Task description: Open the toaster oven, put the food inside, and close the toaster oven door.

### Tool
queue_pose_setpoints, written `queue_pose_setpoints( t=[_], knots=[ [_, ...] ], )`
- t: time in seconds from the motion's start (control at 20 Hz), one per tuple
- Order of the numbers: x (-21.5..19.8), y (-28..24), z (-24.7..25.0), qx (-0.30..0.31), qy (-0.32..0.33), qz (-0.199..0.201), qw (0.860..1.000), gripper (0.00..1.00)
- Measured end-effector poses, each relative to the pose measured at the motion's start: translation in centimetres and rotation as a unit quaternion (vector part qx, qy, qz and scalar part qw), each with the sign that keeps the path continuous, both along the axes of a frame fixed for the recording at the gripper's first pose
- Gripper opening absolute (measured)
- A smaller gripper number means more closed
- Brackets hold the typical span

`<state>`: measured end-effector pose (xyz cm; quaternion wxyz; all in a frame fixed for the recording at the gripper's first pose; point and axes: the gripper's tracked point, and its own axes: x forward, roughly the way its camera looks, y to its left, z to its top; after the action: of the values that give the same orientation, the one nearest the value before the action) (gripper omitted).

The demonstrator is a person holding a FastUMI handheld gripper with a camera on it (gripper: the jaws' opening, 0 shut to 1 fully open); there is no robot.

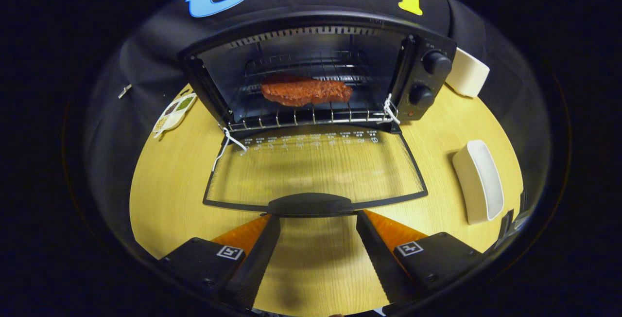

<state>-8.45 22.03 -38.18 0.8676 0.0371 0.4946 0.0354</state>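
Gripper view: steak [306, 91] on oven rack, beyond spread claw [318, 220].

One oven [320, 71] at 12 o'clock, one steak [306, 91] inside, two knobs [436, 62] on it. Two white dishes [478, 181] at 2 and 3 o'clock. One card [174, 113] at 10 o'clock. One gripper [318, 222], two fingers [265, 239] spread wide.

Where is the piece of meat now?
The meat lies on the wire rack inside the open toaster oven, beyond the lowered door and the open gripper.
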Motion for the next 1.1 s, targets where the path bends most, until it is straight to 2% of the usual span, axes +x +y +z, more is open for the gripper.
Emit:
queue_pose_setpoints(
  t=[0.55,0.8,1.1],
  knots=[
    [0.9,-0.4,5.0,0.02,-0.062,-0.002,0.998,0.98],
    [1.8,-0.7,6.9,0.054,-0.073,-0.036,0.995,0.98],
    [5.6,-0.9,10.7,0.047,-0.143,-0.013,0.989,0.98]
  ],
)
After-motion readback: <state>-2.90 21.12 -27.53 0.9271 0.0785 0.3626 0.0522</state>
